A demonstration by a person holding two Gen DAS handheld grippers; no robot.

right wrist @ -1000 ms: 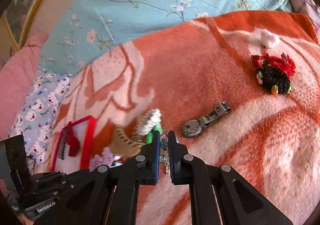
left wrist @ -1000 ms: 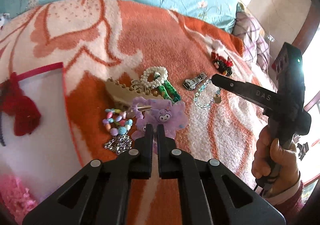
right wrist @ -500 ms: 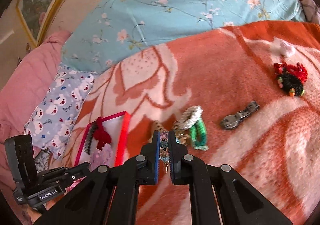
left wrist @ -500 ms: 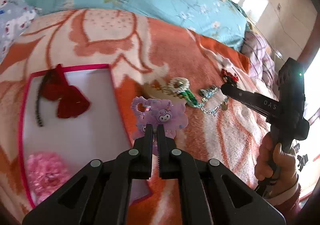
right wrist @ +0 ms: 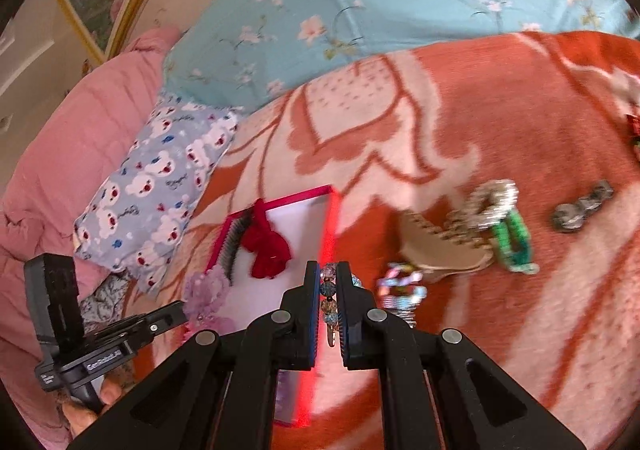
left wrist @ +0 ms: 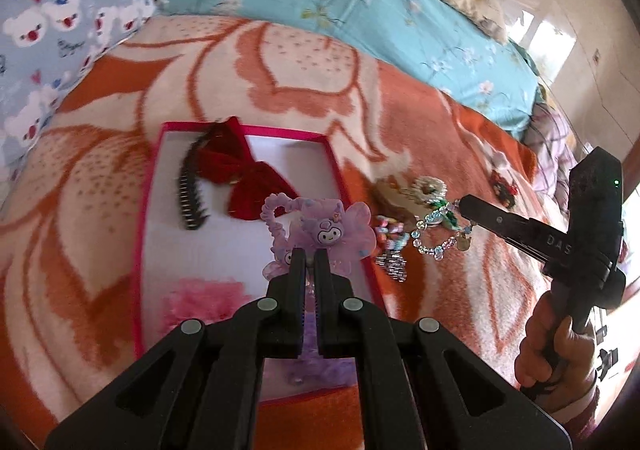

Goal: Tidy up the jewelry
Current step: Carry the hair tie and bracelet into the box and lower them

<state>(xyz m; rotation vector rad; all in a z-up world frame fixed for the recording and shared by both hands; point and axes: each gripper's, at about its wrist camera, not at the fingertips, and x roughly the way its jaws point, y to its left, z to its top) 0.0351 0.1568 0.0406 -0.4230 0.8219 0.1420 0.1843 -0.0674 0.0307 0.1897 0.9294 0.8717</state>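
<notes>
My left gripper (left wrist: 308,254) is shut on a purple hair piece with a cartoon face (left wrist: 320,230), which hangs over the white box with a pink rim (left wrist: 344,185). Inside the box lie a red bow (left wrist: 244,177), a black comb (left wrist: 190,193) and a pink fluffy piece (left wrist: 204,302). My right gripper (right wrist: 329,270) is shut on a crystal bead bracelet (right wrist: 329,290), close above the box's right rim (right wrist: 328,234). The left wrist view shows that bracelet (left wrist: 436,246) dangling from the right gripper (left wrist: 466,205). In the right wrist view, the left gripper (right wrist: 180,314) carries the purple piece (right wrist: 208,290).
On the orange blanket right of the box lie a tan claw clip (right wrist: 436,250), a pearl bracelet (right wrist: 494,197), a green bracelet (right wrist: 514,242), a coloured bead bracelet (right wrist: 400,282) and a metal watch (right wrist: 582,205). A bear-print pillow (right wrist: 160,185) lies left of the box.
Both grippers have carried their pieces leftward, away from the pile. The left one now hangs over the box; the right one has reached its right rim.
</notes>
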